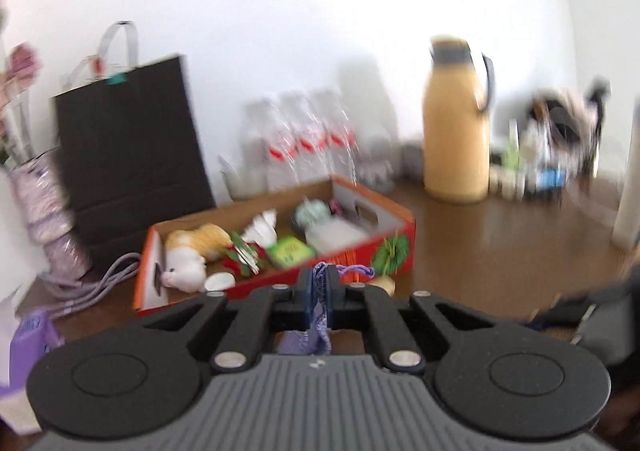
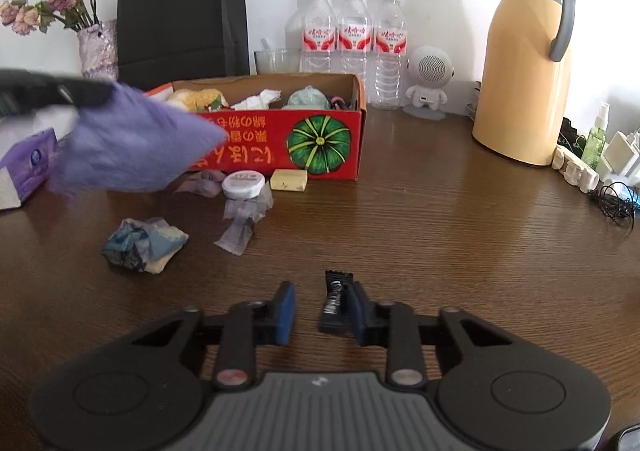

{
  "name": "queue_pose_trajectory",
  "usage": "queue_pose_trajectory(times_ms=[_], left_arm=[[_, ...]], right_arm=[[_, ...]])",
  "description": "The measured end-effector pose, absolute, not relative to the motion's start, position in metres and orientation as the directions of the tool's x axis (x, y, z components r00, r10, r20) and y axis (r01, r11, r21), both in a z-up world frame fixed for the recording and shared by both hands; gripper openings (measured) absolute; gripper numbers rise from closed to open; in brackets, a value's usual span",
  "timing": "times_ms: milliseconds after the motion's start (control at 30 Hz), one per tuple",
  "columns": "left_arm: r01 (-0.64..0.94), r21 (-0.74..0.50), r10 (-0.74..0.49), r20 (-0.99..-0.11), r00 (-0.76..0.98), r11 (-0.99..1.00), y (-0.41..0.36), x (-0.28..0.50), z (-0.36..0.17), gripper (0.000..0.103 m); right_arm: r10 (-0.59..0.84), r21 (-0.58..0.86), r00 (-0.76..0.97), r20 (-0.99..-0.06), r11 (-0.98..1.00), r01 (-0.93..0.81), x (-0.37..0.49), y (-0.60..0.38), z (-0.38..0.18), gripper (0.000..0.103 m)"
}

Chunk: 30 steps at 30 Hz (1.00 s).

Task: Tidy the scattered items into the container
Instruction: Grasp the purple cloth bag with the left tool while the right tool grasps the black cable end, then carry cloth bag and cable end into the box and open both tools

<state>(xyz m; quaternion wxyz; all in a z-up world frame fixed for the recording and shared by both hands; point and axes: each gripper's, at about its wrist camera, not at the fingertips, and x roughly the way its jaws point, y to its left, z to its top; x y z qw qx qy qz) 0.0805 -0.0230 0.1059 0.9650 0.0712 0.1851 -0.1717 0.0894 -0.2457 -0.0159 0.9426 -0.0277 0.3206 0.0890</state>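
While the left-wrist view is smeared by motion, its main facts read clearly: the left gripper (image 1: 320, 291) is clamped tight on a purple cloth (image 1: 316, 331), which hangs below the pads, and the box (image 1: 360, 251) sits just ahead on the desk (image 1: 500, 259). Inside the box lie a plush toy (image 1: 192, 251), a green packet (image 1: 290, 251) and other small things too blurred to name. A black bag (image 1: 132, 155) stands behind the box, bottles (image 1: 304, 143) and a yellow jug (image 1: 456, 123) toward the desk's back edge. To finish this step well, I would carry the cloth over the box's near wall until it hangs above an open patch inside, lower it, and only then part the jaws, so no corner drapes over the rim.

From the right-wrist view, the right gripper (image 2: 320, 309) stands wide open low over the desk's near edge, with a small black wrapper (image 2: 335, 301) against its right pad, not pinched. The cloth (image 2: 132, 143) shows at the left, held up in front of the box (image 2: 320, 143), near its left end. Outside the box, by its front wall, rest a white jar (image 2: 243, 185), a yellow block (image 2: 289, 180), a crumpled blue wad (image 2: 144, 245) and grey tape scraps (image 2: 240, 223). A tissue pack (image 2: 28, 167) sits near the desk's left edge.
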Motion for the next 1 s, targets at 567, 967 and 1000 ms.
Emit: queue_pose_trajectory(times_ms=[567,967,1000], left_arm=[[0.443,-0.084,-0.446,-0.306,0.841,0.893,-0.022,0.032,0.135,0.007],[0.485,-0.055,-0.487,-0.155,0.860,0.873,-0.008,0.105,0.228,0.007],[0.484,-0.058,-0.486,-0.168,0.858,0.873,-0.012,0.118,0.232,0.007]], right_arm=[[0.164,0.000,0.844,-0.510,0.982,-0.191,0.068,-0.241,0.023,0.008],[0.286,0.034,0.899,-0.331,0.956,-0.291,0.135,-0.244,0.150,0.008],[0.297,0.047,0.894,-0.335,0.953,-0.299,0.151,-0.244,0.159,0.008]])
